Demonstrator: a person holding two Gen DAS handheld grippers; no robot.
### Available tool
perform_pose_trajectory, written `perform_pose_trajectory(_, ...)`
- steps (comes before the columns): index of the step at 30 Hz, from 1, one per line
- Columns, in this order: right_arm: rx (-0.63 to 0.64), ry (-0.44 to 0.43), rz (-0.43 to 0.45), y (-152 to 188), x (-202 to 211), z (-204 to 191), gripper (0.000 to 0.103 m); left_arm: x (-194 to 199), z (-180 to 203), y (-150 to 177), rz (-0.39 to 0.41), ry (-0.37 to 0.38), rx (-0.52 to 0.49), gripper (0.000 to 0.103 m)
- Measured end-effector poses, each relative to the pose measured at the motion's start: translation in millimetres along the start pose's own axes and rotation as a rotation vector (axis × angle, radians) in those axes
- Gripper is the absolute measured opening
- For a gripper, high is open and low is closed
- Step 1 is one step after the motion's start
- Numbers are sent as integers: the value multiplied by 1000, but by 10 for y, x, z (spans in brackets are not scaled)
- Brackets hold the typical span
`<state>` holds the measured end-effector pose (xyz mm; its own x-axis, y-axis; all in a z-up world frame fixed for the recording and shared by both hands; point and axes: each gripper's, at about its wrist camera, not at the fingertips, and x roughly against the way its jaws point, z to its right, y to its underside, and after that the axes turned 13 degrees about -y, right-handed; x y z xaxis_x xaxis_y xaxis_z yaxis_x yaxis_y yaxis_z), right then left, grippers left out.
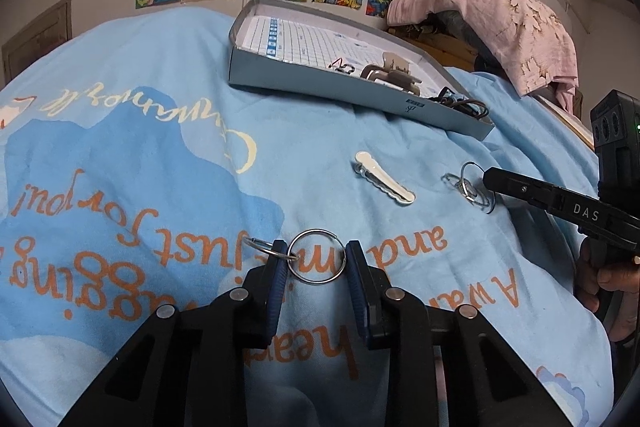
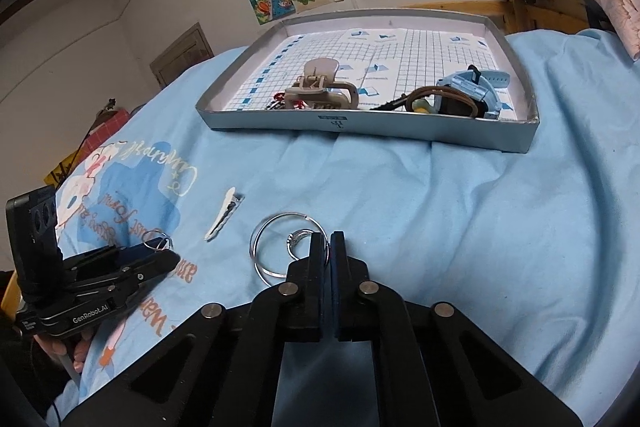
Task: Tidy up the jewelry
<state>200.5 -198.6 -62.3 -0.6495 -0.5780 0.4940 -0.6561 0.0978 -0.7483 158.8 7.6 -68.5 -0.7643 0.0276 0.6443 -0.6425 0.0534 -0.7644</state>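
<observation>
A pair of linked silver rings (image 1: 316, 281) lies on the blue printed bedspread (image 1: 160, 155). My left gripper (image 1: 316, 255) has its blue pads pressed on both sides of the larger ring. Farther right, a second set of silver rings (image 1: 468, 187) lies at the tip of my right gripper (image 1: 486, 177). In the right wrist view that gripper (image 2: 328, 241) is shut, its fingers nipping the edge of the large and small rings (image 2: 280, 247). A white hair clip (image 1: 384, 183) lies between the two ring sets. The left gripper (image 2: 168, 251) shows at the left with its rings (image 2: 158, 242).
A shallow grey box tray (image 2: 360, 126) with grid paper sits behind, holding a beige claw clip (image 2: 320, 83), brown hair ties (image 2: 448, 99) and a blue watch (image 2: 472, 89). A pink cloth (image 1: 500, 19) drapes over furniture at the back right. A hand (image 1: 616, 279) holds the right gripper.
</observation>
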Motion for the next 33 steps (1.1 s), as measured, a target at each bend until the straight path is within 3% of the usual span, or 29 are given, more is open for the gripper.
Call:
perform_pose_trajectory(9, 58, -20, 49, -55, 110, -132, 2, 211, 12, -143, 48, 17, -24, 28)
perform_pose_trajectory(19, 100, -47, 172, -290, 394, -185, 2, 418, 252, -437, 89, 2, -140, 28)
perform_pose_trajectory(24, 128, -44, 244, -553, 478, -169, 2, 356, 286, -819, 96, 22, -106, 28)
perform_pose_trajectory(33, 156, -12, 339, -974, 400, 32, 2, -76, 505, -1549, 153, -23, -62, 28)
